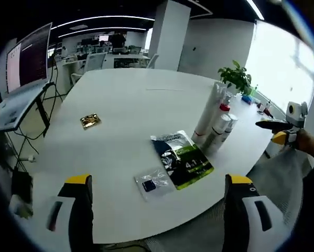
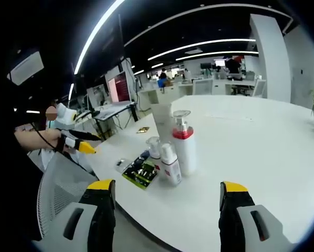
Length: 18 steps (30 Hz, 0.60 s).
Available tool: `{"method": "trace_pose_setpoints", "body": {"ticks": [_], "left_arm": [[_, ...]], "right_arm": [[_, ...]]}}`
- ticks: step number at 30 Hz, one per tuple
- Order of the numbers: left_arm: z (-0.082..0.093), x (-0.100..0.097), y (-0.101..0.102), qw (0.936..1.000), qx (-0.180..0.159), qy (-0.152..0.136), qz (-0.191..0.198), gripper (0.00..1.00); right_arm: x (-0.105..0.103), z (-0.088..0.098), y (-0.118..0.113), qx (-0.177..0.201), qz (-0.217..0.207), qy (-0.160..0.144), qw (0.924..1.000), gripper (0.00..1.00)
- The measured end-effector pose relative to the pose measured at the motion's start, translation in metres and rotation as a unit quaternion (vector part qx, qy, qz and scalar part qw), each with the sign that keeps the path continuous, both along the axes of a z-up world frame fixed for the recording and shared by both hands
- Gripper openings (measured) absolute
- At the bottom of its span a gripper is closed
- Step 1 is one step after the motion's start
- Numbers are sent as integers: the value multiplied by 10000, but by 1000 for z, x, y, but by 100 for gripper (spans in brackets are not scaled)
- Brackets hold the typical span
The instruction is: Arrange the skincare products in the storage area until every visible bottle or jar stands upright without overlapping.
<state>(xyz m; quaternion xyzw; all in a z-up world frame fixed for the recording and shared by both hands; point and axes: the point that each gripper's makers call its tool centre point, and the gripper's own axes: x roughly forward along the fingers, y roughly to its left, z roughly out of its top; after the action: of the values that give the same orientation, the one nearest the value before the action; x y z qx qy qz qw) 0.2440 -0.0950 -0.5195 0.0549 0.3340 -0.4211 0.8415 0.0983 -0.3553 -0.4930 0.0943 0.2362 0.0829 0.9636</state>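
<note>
Open-plan office: desks [image 2: 235,84], monitors [image 1: 28,58].

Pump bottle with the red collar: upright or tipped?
Upright: the pump bottle stands on its base on the white table, pump head on top.

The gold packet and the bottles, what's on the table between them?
Nothing. In the left gripper view, bare white table separates the gold packet from the bottles.

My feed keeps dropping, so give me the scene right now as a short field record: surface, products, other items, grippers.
surface: white table
bottles: pump bottle with red collar, white tube and two small bottles, upright, clustered
flat items: green-black sachet, clear packet, gold packet
left gripper: open, holding nothing
right gripper: open, holding nothing
</note>
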Motion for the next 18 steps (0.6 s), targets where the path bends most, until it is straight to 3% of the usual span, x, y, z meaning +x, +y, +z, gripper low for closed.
{"method": "trace_pose_setpoints", "body": {"ticks": [5, 18], "left_arm": [[0, -10, -4, 10000, -62, -29, 27, 99], [1, 5, 5, 9999, 81, -53, 98, 97]], "right_arm": [[1, 1, 0, 17, -32, -8, 10000, 84], [0, 0, 1, 71, 21, 7, 10000, 82]]}}
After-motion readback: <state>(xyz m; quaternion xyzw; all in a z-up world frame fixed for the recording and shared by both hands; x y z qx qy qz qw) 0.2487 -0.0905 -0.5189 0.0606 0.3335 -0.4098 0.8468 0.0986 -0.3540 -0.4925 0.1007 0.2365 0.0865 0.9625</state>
